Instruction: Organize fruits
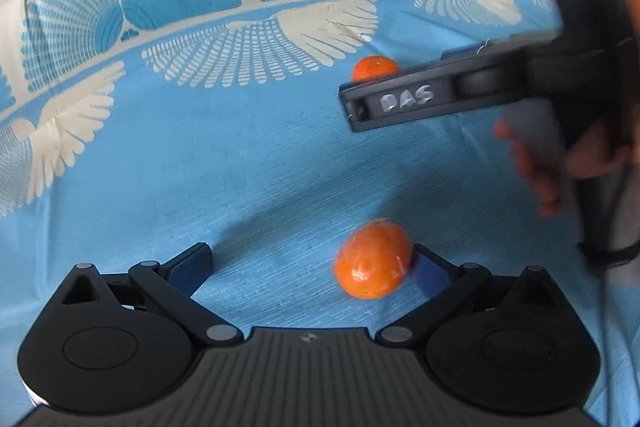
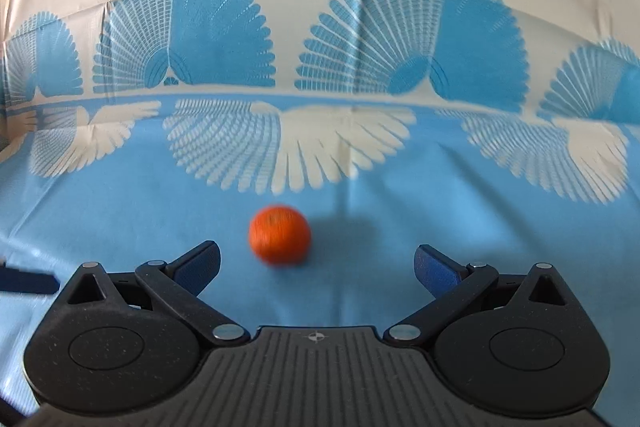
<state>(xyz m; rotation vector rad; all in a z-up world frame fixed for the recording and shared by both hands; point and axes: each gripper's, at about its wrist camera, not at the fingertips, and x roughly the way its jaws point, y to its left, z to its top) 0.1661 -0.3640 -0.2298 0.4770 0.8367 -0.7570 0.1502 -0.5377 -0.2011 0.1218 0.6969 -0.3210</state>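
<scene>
**Two oranges on the blue cloth, both claws spread wide**

Nearest in the left wrist view, the left gripper (image 1: 312,263) has its jaws spread wide apart and pinches nothing. An orange (image 1: 373,259) sits on the blue tablecloth (image 1: 200,167) at the right side of the gap, touching or just beside the inner face of the right-hand blue pad (image 1: 430,273), while the left pad stands well apart from it. The fruit is slightly blurred, so actual contact cannot be told for certain.

Farther out, the right gripper (image 1: 352,107) reaches in from the right edge, seen side-on with white lettering on its finger; a hand (image 1: 536,171) holds its handle. Just behind that finger tip lies a second orange (image 1: 374,68), partly hidden by it.

In the right wrist view, the right gripper (image 2: 318,263) is likewise spread wide and holds nothing. The second orange (image 2: 279,233) rests on the cloth just ahead of the fingertips, left of the midline, touching neither pad; it is blurred. Beyond it, the cloth's white and blue fan pattern (image 2: 320,155) runs across to a cream border at the far edge.
</scene>
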